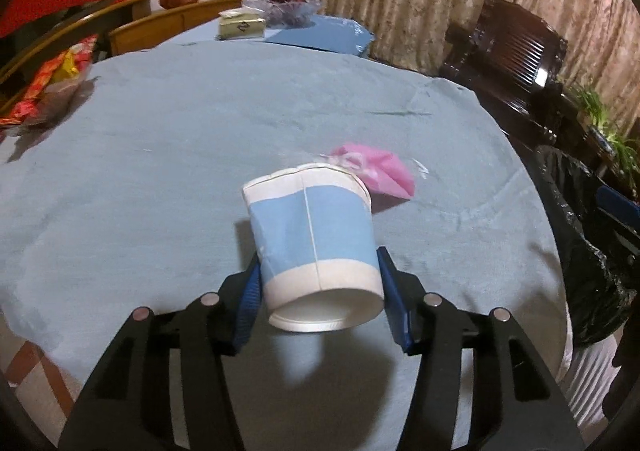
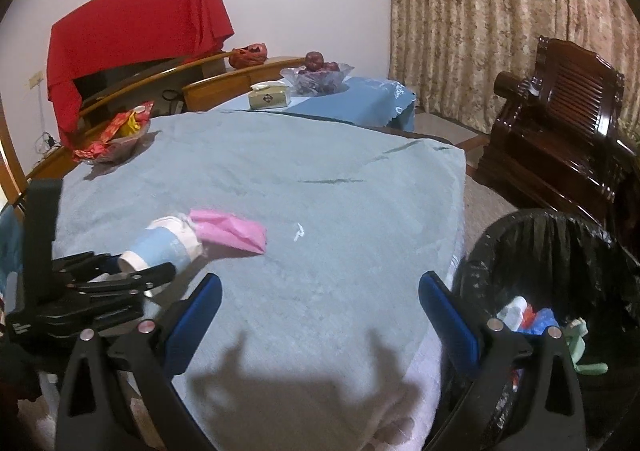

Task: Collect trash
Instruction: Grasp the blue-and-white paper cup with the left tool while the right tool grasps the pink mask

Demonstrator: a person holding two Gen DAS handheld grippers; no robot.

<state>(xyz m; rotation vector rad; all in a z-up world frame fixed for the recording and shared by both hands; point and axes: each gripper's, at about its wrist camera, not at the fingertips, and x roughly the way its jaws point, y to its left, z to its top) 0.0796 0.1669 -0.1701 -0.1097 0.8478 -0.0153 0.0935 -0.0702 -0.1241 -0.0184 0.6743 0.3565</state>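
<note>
Cup (image 1: 316,247) lies on the table (image 1: 180,155), bag (image 1: 380,171) just behind it.

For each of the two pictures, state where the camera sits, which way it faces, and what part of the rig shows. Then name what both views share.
Left wrist: on the left gripper, looking down across the table; its fingers flank a paper cup.
Right wrist: on the right gripper, jaws wide and empty, facing the same table with the trash bin at right; the left gripper shows too.
Shared: cup, pink wrapper, tissue box, fruit bowl, curtain.
</note>
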